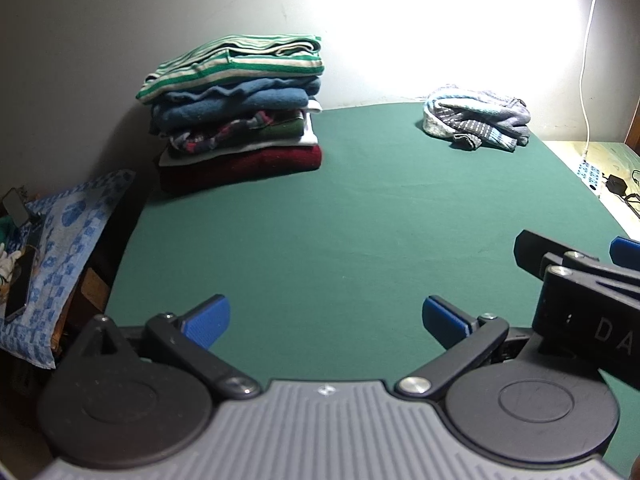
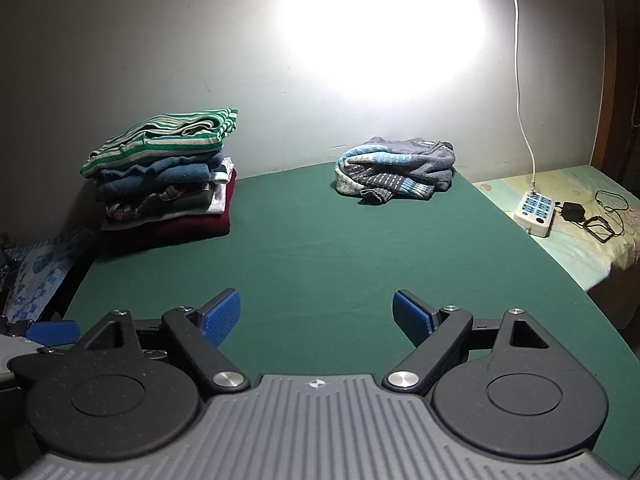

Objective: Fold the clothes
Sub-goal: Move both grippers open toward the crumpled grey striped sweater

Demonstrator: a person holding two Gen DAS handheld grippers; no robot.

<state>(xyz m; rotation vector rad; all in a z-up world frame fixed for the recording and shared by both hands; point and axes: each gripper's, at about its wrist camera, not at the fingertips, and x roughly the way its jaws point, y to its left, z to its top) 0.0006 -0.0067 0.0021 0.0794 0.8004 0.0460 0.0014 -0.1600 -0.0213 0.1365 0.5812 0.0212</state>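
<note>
A stack of folded clothes (image 1: 240, 112) (image 2: 164, 176), with a green-striped top above blue and dark red layers, stands at the far left of the green table (image 1: 340, 220) (image 2: 340, 248). A crumpled grey-and-blue knit sweater (image 1: 476, 120) (image 2: 396, 172) lies at the far right by the wall. My left gripper (image 1: 326, 322) hovers open over the near edge, nothing between its blue pads. My right gripper (image 2: 316, 316) is open too and holds nothing. In the left wrist view the right gripper's body (image 1: 580, 280) shows at the right edge.
A blue patterned cloth (image 1: 60, 248) with phones on it lies left of the table. Right of the table, a white power strip (image 2: 534, 214), a black adapter and a cable sit on a pale sheet. A bright light glares on the wall.
</note>
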